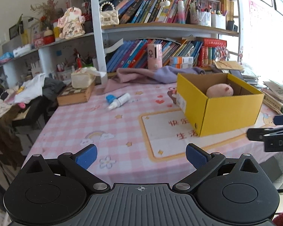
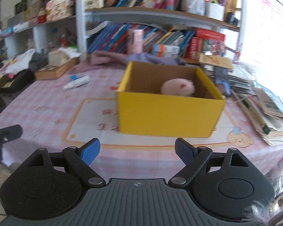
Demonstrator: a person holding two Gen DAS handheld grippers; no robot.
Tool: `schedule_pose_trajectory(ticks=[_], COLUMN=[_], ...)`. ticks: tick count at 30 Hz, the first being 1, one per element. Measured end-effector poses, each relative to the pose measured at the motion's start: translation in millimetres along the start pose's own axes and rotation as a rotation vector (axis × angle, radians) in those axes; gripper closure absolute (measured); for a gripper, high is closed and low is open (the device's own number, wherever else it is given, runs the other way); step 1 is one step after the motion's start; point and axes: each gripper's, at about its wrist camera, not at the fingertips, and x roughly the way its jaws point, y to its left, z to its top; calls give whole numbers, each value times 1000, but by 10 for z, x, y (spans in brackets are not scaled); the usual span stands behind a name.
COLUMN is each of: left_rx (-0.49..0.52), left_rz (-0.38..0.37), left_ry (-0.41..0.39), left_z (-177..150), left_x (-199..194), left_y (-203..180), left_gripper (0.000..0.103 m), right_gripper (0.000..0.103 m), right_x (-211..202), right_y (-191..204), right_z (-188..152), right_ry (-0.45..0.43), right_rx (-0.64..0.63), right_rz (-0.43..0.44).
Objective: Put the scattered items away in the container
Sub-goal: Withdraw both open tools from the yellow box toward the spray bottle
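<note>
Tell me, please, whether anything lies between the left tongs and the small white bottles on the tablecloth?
Nothing visible does. The left tongs are open over bare pink checked tablecloth, and the white bottles lie ahead and slightly left with only cloth between. The yellow box, holding a pink plush toy, stands off to the right.

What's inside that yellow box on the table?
A pink plush toy lies inside the yellow box, toward its far right corner. The near wall hides most of the box floor, so anything lying low behind it cannot be seen.
</note>
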Motion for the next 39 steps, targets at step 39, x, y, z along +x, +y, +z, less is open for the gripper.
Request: schedule_pose_trajectory(ticks=[39], left_rx=[-159], left_rz=[112], left_ry=[125], left_z=[-86], left_x=[329], left_y=[902], left_gripper=[0], right_gripper=[35], right_x=[741], right_y=[1017], right_z=[354], right_ry=[94], right_rx=[-167], right_rz=[273])
